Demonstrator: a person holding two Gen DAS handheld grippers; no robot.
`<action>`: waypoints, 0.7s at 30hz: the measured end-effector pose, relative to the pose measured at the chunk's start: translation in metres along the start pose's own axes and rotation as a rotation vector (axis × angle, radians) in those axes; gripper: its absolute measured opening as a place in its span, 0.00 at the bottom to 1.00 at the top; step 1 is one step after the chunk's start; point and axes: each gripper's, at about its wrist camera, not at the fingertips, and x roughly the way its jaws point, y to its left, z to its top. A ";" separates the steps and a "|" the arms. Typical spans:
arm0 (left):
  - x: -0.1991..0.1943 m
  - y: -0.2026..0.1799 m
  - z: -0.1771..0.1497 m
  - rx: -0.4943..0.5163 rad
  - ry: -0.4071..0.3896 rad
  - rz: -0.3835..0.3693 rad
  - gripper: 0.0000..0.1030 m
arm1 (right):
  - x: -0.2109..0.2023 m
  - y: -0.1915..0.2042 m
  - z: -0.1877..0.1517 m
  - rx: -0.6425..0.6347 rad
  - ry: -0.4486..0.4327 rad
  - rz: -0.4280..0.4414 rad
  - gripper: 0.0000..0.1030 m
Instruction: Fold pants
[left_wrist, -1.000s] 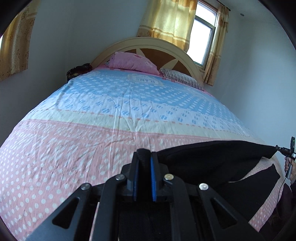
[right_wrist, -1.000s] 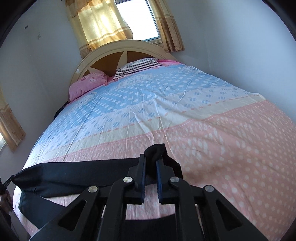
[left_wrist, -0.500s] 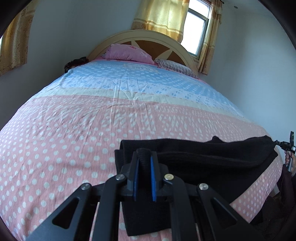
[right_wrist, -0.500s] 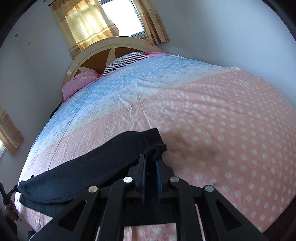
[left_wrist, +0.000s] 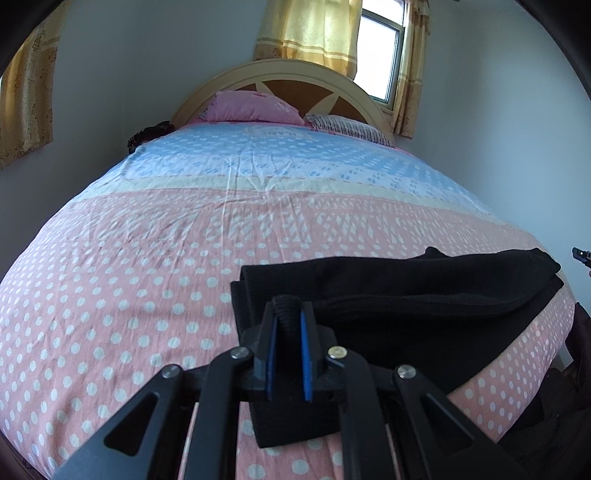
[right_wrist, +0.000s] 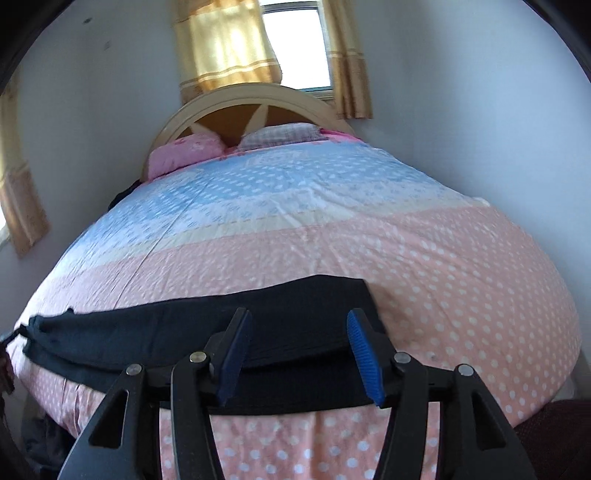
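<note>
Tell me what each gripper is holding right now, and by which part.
The left gripper is shut on a pinched-up fold at one end of the black pants. The right gripper holds nothing: its jaws have just been opening above the pants.

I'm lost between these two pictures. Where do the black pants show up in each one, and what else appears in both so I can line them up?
Left wrist view: the black pants lie low and right of centre on the pink dotted bedspread, one edge pinched in the left gripper.
Right wrist view: the pants stretch across the lower left and centre, behind the open right gripper.
Shared landmark: the arched headboard below the window.
</note>
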 end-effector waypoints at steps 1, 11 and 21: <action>-0.001 -0.001 -0.001 0.002 -0.003 0.001 0.11 | 0.004 0.020 0.001 -0.050 0.018 0.020 0.54; -0.001 0.000 -0.012 -0.006 -0.010 0.005 0.11 | 0.067 0.223 -0.060 -0.595 0.215 0.256 0.54; 0.003 0.002 -0.010 -0.005 -0.013 -0.005 0.11 | 0.098 0.285 -0.080 -0.799 0.234 0.254 0.54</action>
